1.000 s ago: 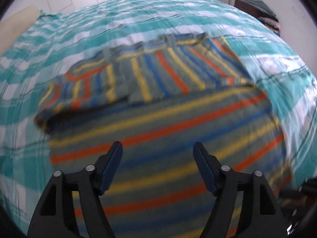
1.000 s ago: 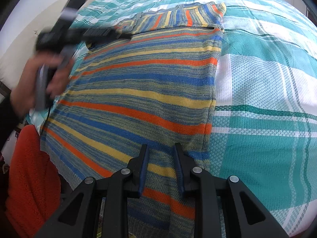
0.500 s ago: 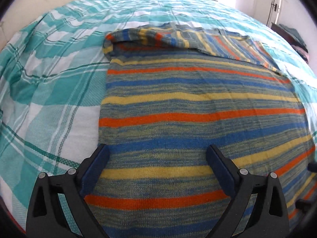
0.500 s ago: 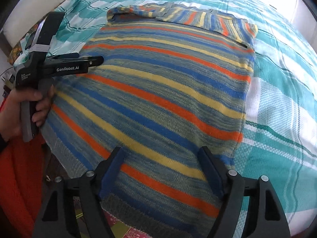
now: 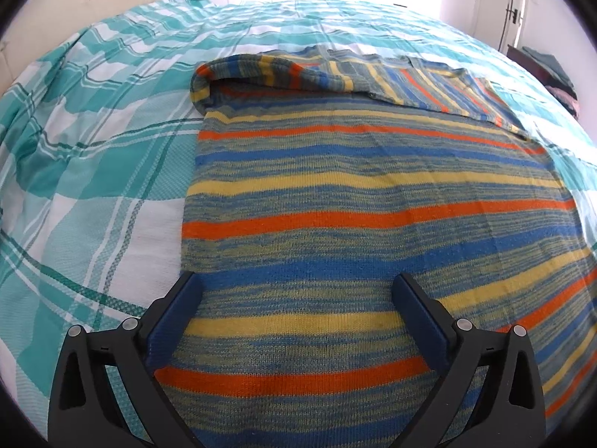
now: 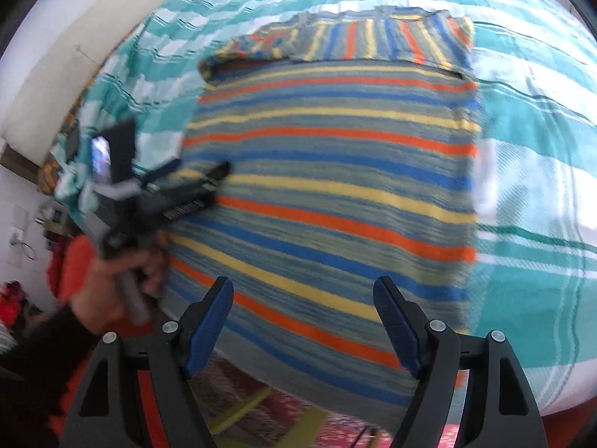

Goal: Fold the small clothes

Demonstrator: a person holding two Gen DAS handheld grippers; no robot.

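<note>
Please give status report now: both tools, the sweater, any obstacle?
Left tool open, empty. Right tool open, empty. Sweater flat on bed, sleeves folded across top. No obstacle seen.

right gripper (image 6: 304,321) gapes wide above the striped sweater (image 6: 335,186); left gripper (image 6: 197,173) hovers beside.

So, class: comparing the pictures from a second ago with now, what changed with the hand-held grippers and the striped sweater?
The right hand-held gripper, nearly shut a second ago, has opened wide. The left hand-held gripper swung to the sweater's left edge and opened further. The striped sweater stayed flat on the checked bedspread, its top still folded over.
</note>
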